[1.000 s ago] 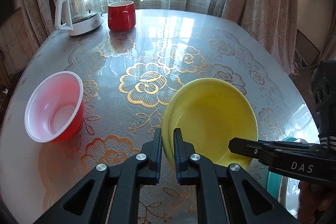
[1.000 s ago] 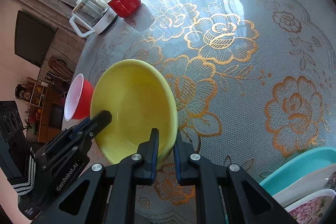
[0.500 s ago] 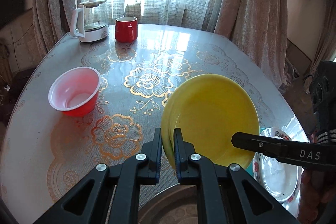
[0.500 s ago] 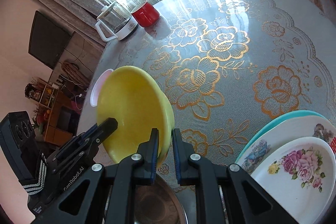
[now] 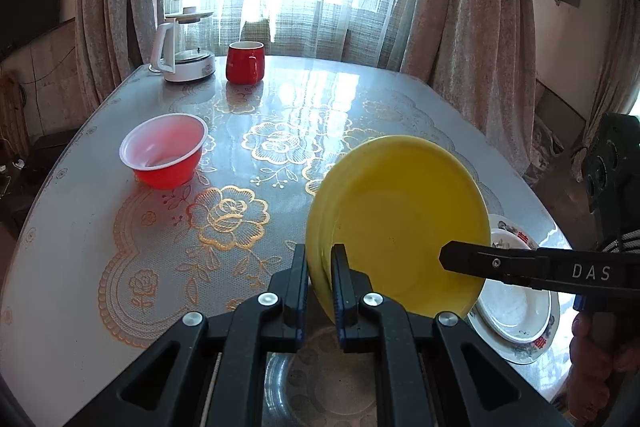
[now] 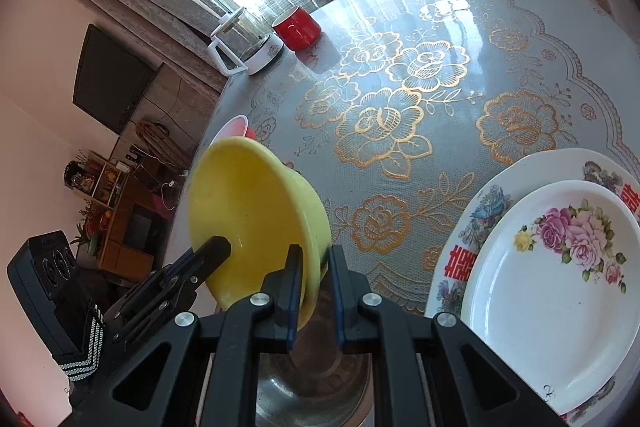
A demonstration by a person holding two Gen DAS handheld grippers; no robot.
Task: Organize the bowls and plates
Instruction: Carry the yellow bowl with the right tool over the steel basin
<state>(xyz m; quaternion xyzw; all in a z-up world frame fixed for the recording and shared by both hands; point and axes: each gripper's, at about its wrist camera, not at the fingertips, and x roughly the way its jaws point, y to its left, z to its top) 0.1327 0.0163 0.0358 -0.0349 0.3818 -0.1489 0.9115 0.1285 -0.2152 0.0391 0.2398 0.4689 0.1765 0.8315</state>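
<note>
Red bowl point(image 5: 164, 155): plastic, left on the table point(image 5: 80, 227), well apart from everything else; not yet sorted.
Kettle point(image 5: 182, 47) and red mug point(image 5: 245, 62): far left, side by side by the curtain, out of the way.
Left gripper point(image 5: 320, 277): clenched on the near left rim of the yellow bowl point(image 5: 400, 219).
Yellow bowl: off the table, tilted steeply with its hollow facing right, held at the near edge above a metal bowl point(image 5: 332, 379).
Right gripper point(image 6: 314, 277): clamped on the opposite rim of the same bowl, wall pinched between both pads.
Plates point(image 6: 560, 267): stacked near right, flowered one on top.
Step, as judged: carry to the metal bowl and nest it inside.
Done well: level the bowl first, lower with both grips matched, centre over the metal rim, let go only once seated, clear of the plates.
</note>
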